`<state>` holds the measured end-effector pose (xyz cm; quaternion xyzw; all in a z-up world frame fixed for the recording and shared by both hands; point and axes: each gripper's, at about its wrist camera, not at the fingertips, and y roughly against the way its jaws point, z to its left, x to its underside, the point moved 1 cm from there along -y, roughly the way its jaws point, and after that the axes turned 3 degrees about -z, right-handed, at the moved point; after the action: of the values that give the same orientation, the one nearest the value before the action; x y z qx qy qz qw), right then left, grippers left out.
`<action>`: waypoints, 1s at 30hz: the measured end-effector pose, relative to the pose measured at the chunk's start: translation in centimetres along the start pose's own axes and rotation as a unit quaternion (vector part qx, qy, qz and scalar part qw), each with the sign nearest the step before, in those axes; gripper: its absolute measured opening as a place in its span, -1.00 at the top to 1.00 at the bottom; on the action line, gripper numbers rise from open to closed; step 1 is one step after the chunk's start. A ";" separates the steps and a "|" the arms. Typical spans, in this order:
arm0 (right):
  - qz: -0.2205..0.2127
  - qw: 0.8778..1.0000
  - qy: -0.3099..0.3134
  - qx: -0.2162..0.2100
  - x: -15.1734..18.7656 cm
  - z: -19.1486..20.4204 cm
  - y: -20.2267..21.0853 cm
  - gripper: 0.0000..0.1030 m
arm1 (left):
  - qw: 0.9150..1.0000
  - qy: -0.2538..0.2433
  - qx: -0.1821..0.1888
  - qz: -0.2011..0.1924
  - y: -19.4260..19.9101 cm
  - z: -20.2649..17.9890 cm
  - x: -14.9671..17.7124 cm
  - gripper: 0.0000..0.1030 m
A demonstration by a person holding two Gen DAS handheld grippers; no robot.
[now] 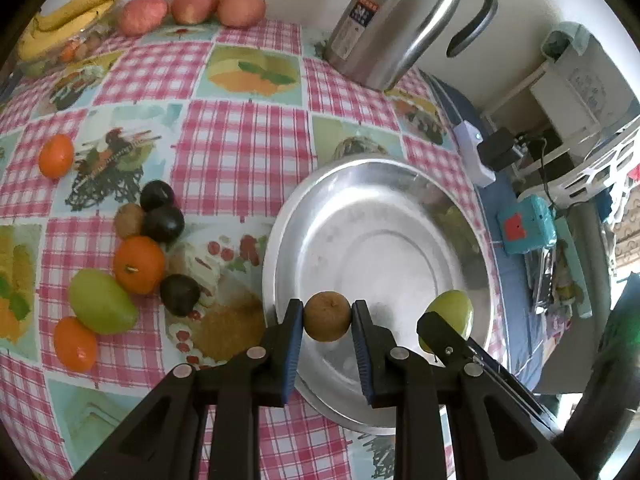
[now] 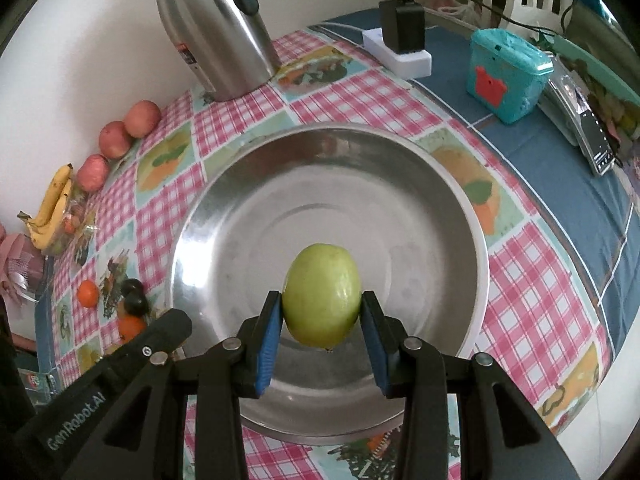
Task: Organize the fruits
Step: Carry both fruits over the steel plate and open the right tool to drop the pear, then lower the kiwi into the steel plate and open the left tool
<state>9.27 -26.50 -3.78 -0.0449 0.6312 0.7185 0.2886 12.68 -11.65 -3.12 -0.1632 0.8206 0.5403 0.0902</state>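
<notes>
**Two fruits carried in over the empty basin**

Over the steel basin on the desk, we are in the delivery step: each gripper carries a fruit and neither has been set down yet. The left gripper has its jaws clenched on a small brown fruit, pinched at its sides between the blue pads, hanging above the near part of the basin. The right gripper grips a green fruit the same way, across its widest part, just beside the left one and above the basin's floor. The basin looks bare inside.

We judge the next move calls for lowering each fruit close to the basin floor before letting the jaws part, since round fruit dropped on smooth metal could roll. The two grippers sit close together, so releasing one at a time seems wise.

Well apart, the remaining fruits wait on the desk: oranges, dark plums, another green one.
</notes>
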 end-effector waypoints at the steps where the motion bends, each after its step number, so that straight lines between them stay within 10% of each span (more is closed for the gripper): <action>1: 0.003 1.000 0.000 0.001 0.0 0.0 -0.1 0.20 | 1.000 0.001 -0.001 0.004 -0.2 0.0 0.1 0.48; 30: -0.024 1.000 0.005 -0.004 -0.4 0.2 1.0 0.20 | 0.999 0.031 -0.033 0.007 0.9 1.5 -0.4 0.33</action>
<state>9.17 -26.47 -2.73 -0.0648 0.6285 0.7135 0.3027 12.67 -9.88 -2.88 -0.1771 0.8058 0.5624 0.0549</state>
